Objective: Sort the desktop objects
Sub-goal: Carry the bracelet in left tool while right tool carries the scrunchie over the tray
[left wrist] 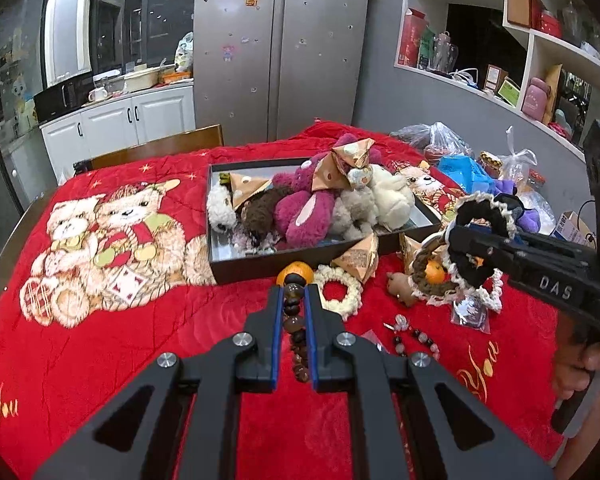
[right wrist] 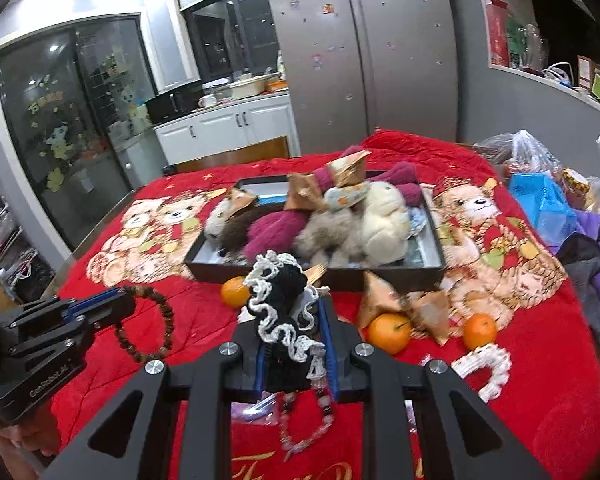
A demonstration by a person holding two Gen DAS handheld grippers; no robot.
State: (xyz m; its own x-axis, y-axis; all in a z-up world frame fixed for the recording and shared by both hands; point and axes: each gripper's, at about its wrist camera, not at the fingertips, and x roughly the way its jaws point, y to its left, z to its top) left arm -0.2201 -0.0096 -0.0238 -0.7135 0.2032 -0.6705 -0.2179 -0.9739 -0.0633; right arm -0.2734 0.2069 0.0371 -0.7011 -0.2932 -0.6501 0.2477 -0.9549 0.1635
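My left gripper point(left wrist: 294, 292) is shut on a brown bead bracelet point(left wrist: 294, 320), held above the red blanket; it also shows in the right wrist view point(right wrist: 148, 320), hanging from the left gripper point(right wrist: 120, 300). My right gripper point(right wrist: 292, 312) is shut on a black scrunchie with white lace trim point(right wrist: 284, 300), seen in the left wrist view point(left wrist: 476, 240) at the tip of the right gripper point(left wrist: 456, 236). A black tray point(left wrist: 256, 266) point(right wrist: 380, 276) holds several plush toys point(left wrist: 304, 208) and folded paper packets.
On the blanket lie oranges point(right wrist: 388, 332) point(right wrist: 479, 330) point(right wrist: 234, 292), a white lace scrunchie point(left wrist: 338, 290) point(right wrist: 486, 364), a pink bead bracelet point(right wrist: 304, 424) point(left wrist: 420, 338), paper packets point(left wrist: 358, 258) and a small brown figure point(left wrist: 400, 286). Plastic bags point(left wrist: 460, 168) crowd the right side.
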